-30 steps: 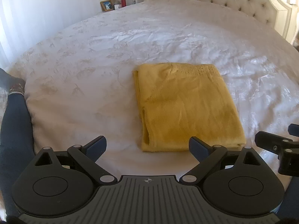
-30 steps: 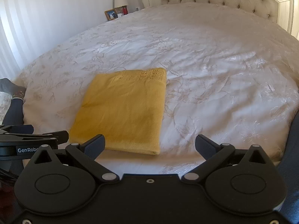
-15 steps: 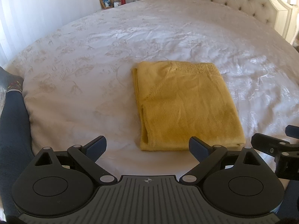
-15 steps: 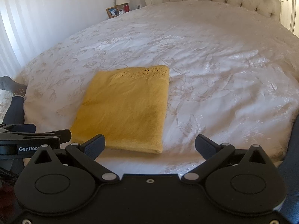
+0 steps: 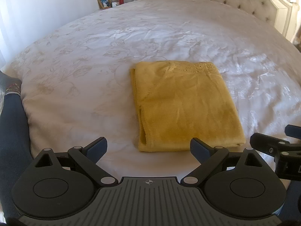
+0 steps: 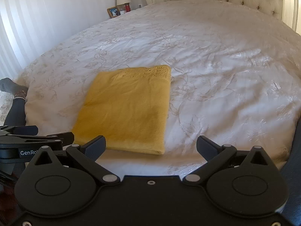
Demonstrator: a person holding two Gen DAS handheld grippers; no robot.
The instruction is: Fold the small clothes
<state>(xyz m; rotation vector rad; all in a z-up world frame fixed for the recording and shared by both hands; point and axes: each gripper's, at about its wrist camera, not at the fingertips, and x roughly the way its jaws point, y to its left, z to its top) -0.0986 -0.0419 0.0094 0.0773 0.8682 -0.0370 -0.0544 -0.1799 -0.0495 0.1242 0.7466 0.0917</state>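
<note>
Ahead of your left gripper (image 5: 148, 146), jaws wide and empty, the folded yellow garment (image 5: 183, 105) lay right of centre on the bedspread (image 5: 94, 66), long axis pointing away. From your right gripper (image 6: 150, 146), equally open and empty, it lay left of centre, about equally near.

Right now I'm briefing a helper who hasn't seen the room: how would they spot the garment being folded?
Start from the large bed with the white floral bedspread. Near its foot edge lies a mustard-yellow knitted garment, folded into a flat rectangle. It is the only coloured item on the bedspread, with an openwork band along its far edge.
</note>
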